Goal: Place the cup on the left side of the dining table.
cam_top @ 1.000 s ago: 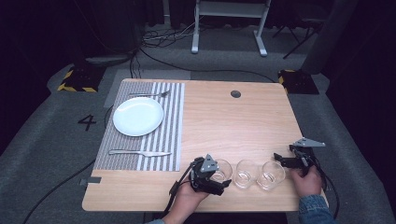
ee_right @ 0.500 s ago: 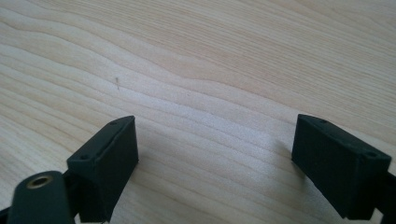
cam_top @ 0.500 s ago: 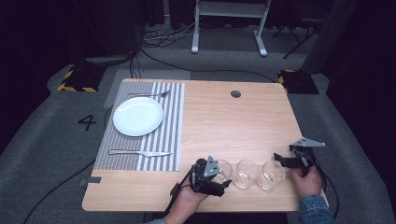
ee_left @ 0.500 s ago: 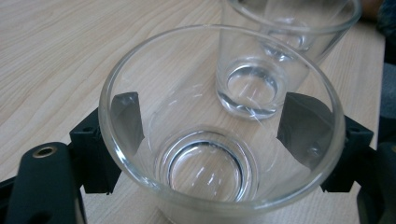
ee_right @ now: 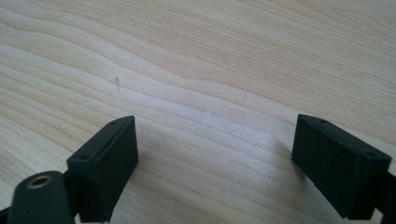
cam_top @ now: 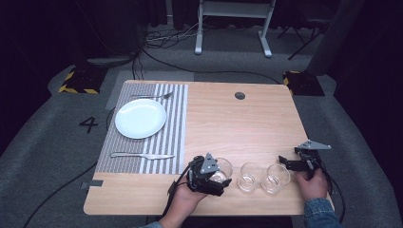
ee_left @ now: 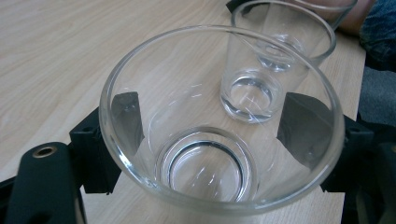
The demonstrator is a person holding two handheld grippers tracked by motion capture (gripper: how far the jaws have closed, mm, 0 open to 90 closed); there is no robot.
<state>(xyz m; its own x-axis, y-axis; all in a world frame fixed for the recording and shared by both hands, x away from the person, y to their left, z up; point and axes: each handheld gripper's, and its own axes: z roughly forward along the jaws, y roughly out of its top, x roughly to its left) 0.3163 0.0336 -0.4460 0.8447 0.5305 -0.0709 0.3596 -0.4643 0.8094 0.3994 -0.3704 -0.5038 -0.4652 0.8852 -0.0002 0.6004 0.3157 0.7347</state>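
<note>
The left hand-held gripper point(cam_top: 215, 176) sits at the front edge of the pale wooden bench point(cam_top: 237, 123), and its two black jaws are either side of a clear round drinking glass point(ee_left: 219, 121), upright on the wood. From the left gripper view the pads point(ee_left: 125, 116) look to be right against the glass wall, though through the curved glass I can't swear they're pressing, so whether it's pinching or just bracketing, I cannot tell. Just beyond stands a second clear glass point(cam_top: 249, 176), and a third clear glass point(cam_top: 276, 177) stands close beside that, the three making a row along the front of the bench. Over at the right edge, the right hand-held gripper point(cam_top: 284, 163) rests low, jaws spread wide with only bare wood between them, near that third glass but apart from it. Further out, at the far left, a grey-and-white striped placemat point(cam_top: 173, 137) carries a round white plate point(cam_top: 140, 118), a silver knife point(cam_top: 141, 155) nearer the person and a silver fork point(cam_top: 153, 96) beyond the plate.
</note>
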